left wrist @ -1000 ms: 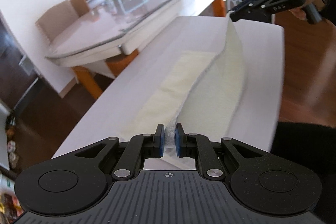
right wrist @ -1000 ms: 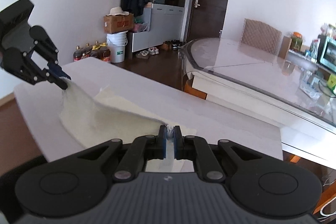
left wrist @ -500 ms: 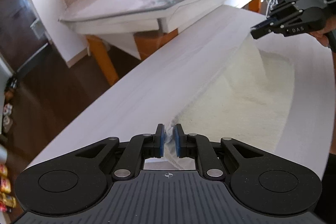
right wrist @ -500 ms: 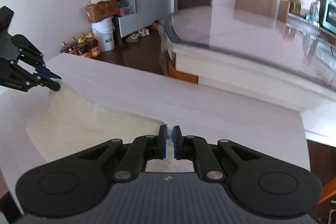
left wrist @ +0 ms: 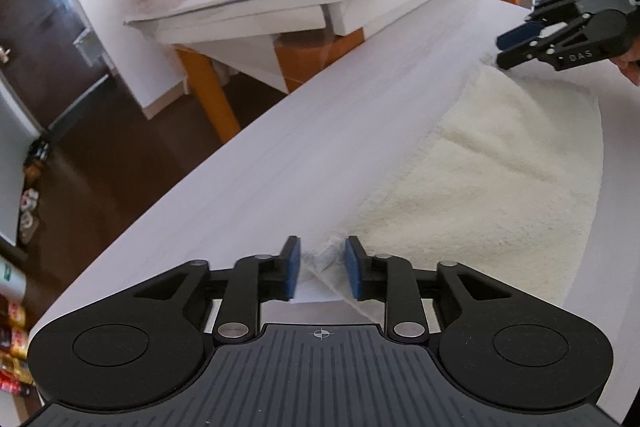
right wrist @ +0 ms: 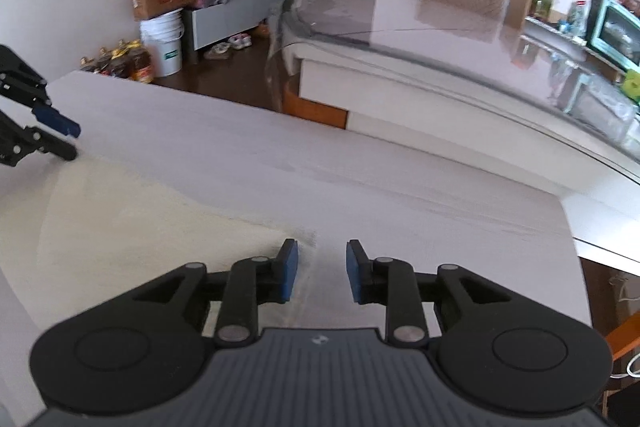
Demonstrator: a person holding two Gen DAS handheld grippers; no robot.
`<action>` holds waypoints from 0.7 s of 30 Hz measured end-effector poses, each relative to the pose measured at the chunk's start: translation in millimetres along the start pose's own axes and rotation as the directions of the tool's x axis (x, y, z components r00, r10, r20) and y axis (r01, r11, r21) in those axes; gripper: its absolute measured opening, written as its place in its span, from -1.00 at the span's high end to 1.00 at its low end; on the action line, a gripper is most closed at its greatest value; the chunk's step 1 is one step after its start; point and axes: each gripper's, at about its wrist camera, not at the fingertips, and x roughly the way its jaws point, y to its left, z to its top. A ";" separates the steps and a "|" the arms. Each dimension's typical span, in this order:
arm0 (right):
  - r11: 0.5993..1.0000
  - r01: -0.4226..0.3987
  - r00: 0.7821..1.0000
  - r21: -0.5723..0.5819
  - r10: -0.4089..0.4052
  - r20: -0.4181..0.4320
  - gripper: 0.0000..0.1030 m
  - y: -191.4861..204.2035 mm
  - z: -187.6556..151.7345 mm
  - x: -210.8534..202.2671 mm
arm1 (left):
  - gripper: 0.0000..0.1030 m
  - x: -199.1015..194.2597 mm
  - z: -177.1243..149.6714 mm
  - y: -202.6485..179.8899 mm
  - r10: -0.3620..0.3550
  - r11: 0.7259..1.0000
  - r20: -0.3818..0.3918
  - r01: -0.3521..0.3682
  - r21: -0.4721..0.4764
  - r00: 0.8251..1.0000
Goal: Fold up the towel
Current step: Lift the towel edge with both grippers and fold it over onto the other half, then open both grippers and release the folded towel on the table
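Both grippers are releasing; left gripper [left wrist: 319, 267] jaws are opening, a puckered towel corner is sitting between the blue pads but neither pad is pressing it; right gripper [right wrist: 322, 269] jaws are opening too, its towel corner is lying under and just beside the left-hand pad, nothing pinched.

Towel [left wrist: 500, 167] is lying flat on the white table [left wrist: 280, 155], cream, apparently already doubled over; long axis is running from one gripper to the other, so each hand is sitting at one end of the same long edge; in the left wrist view the right gripper [left wrist: 516, 47] is hovering at the far corner, jaws parted.

Towel is occupying the person's side of the table; far side is bare, giving plenty of room for sweeping across; table ends are close behind both corners, so little margin lengthwise.

Judgement: next fold is probably going end to end along the long axis; either hand is equally near its own end; the bunched corner at the left gripper is likely needing flattening first.
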 end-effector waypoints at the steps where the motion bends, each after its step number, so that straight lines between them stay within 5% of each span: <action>1: 1.000 0.002 1.000 0.004 -0.002 0.010 0.45 1.2 -2.3 -5.7 | 0.34 -2.8 -0.8 1.7 0.002 1.000 0.008 -0.002 -0.007 1.000; 10: 0.995 -0.088 0.996 -0.036 0.088 0.008 0.50 34.5 -26.3 -34.6 | 0.30 -5.4 -2.1 1.0 0.014 1.000 0.039 -0.013 -0.013 0.999; 21: 0.986 -0.062 0.998 -0.154 0.059 -0.024 0.47 33.0 -38.5 -43.2 | 0.21 0.5 -9.3 -15.4 0.012 1.000 0.021 -0.013 0.016 1.000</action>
